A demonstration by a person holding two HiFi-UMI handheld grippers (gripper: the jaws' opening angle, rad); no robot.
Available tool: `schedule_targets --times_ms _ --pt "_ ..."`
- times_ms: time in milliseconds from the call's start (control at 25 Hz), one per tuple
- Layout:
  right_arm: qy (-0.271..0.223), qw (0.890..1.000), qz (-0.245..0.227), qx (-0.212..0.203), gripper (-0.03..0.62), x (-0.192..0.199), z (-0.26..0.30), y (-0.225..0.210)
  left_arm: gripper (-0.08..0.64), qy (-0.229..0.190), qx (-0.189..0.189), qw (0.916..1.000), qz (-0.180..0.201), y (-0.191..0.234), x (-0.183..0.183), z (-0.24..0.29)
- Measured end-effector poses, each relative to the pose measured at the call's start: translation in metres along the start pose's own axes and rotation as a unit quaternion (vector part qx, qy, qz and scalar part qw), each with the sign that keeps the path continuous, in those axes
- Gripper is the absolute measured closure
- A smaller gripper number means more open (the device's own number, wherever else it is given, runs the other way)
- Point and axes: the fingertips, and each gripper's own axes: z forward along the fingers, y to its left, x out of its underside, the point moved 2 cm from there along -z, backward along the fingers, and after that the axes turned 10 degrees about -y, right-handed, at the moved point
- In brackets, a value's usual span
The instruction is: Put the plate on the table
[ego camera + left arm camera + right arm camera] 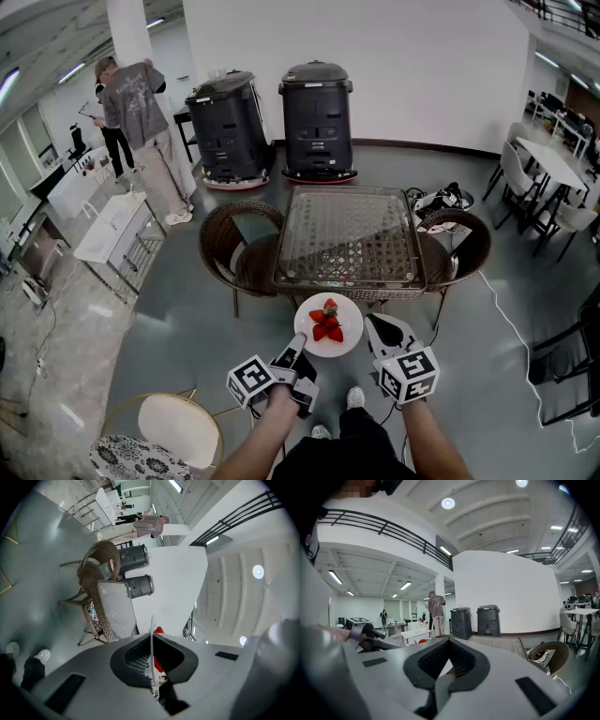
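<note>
A white plate [350, 319] with several strawberries [327, 322] hangs in the air just before the near edge of the glass-topped wicker table [349, 234]. My left gripper [298, 350] is shut on the plate's near-left rim. In the left gripper view the plate [151, 637] shows edge-on between the jaws, with a strawberry [159, 630] behind it and the table [116, 609] beyond. My right gripper [376, 327] floats beside the plate's right rim, apart from it. In the right gripper view this gripper [449, 640] is shut with nothing in it, and the table [497, 644] lies ahead.
Wicker chairs flank the table at left [230, 246] and right [464, 246]. Two black machines [317, 117] stand behind it by the wall. A person [141, 122] stands at the far left near a white cart [112, 234]. A white round seat [178, 427] is near left.
</note>
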Motion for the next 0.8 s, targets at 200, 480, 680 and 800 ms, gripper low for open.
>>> schedule_targets --times_ms 200,480,680,800 --pt "-0.003 1.000 0.004 0.002 0.589 0.003 0.003 -0.001 0.543 0.001 0.001 1.0000 -0.001 0.003 0.001 0.002" --pt "0.000 1.000 -0.002 0.003 0.589 0.005 0.009 -0.005 0.543 0.004 0.000 1.0000 -0.002 0.008 0.000 0.009" --pt "0.004 1.000 0.001 0.001 0.589 0.006 0.020 -0.020 0.543 0.005 -0.004 1.0000 -0.003 0.009 0.000 0.027" --pt "0.006 1.000 0.001 0.002 0.589 0.009 0.026 -0.024 0.543 0.007 -0.007 0.9999 -0.003 0.013 -0.002 0.033"
